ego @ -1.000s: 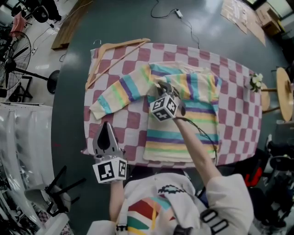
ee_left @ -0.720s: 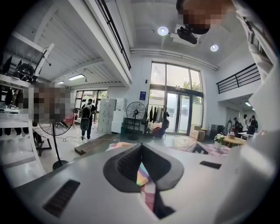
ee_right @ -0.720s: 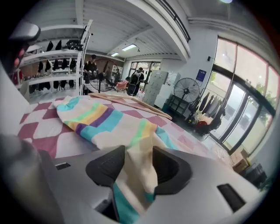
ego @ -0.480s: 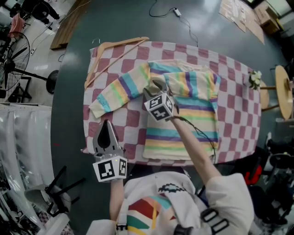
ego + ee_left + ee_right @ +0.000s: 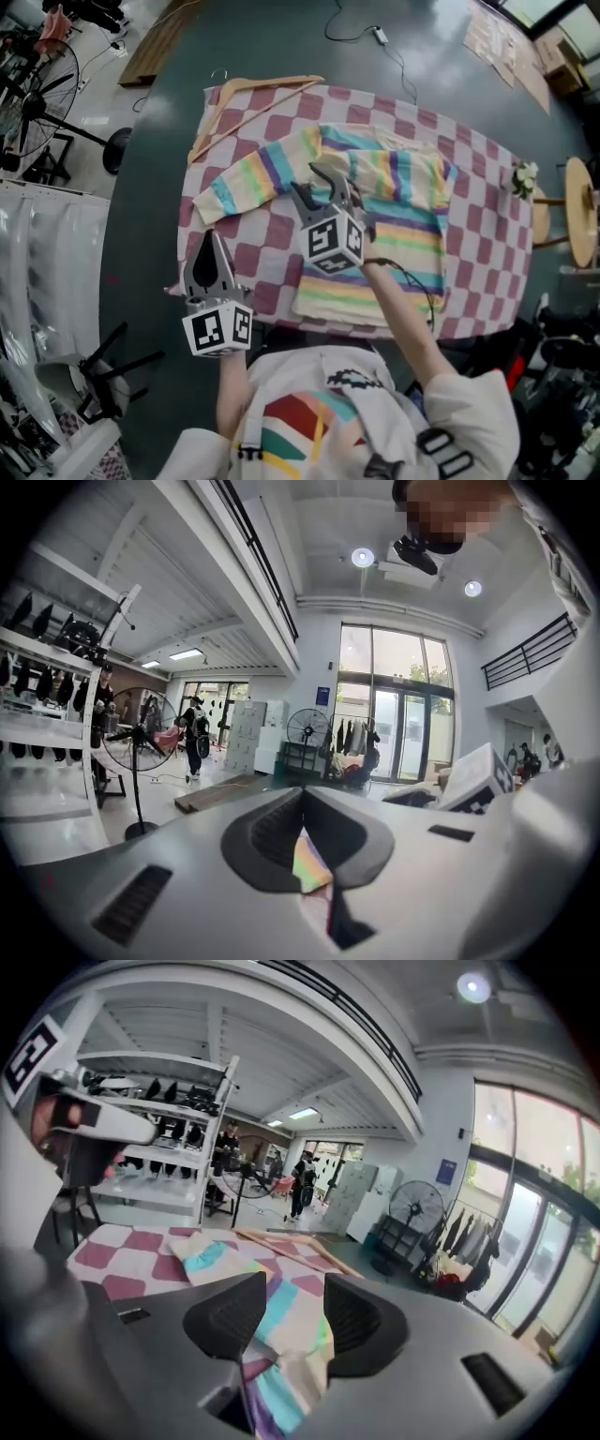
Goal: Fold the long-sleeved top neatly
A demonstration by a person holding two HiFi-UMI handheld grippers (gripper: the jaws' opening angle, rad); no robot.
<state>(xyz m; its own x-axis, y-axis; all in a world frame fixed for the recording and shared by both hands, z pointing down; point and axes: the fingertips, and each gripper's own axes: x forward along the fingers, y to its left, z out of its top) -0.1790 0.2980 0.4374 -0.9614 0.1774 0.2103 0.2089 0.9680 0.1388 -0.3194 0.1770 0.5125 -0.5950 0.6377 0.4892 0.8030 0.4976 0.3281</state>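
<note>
Clearly the next fold belongs to the spread sleeve [image 5: 251, 180]. The long-sleeved top [image 5: 403, 220] lies flat on the checked cloth of the bench [image 5: 487, 246], directly beneath and beyond the right hand-held gripper [image 5: 319, 186]. That sleeve runs out from under this gripper's tips toward the side where the left hand-held gripper [image 5: 212, 244] waits. The opposite side of the top looks tucked in already, judging by its straight outer edge.

The right hand-held gripper hovers above the chest with its jaws spread and nothing between them; only striped fabric shows below the gap. The left one is pressed together and empty, at the near edge of the bench, with the cuff [image 5: 214, 199] a little ahead of its tips.

To do this well, I would:
- spread the left jaws before reaching forward, then pinch only the cuff's edge, not the cloth under it;
- lower the right tips onto the shoulder, just where the sleeve leaves the body, to hold the fold line;
- carry the cuff low across toward the right hand-held gripper, so the sleeve lays over without dragging the body;
- keep clear of the wooden hanger [image 5: 258, 91] lying well beyond both tips.

A skewed crease is the likeliest fault.
</note>
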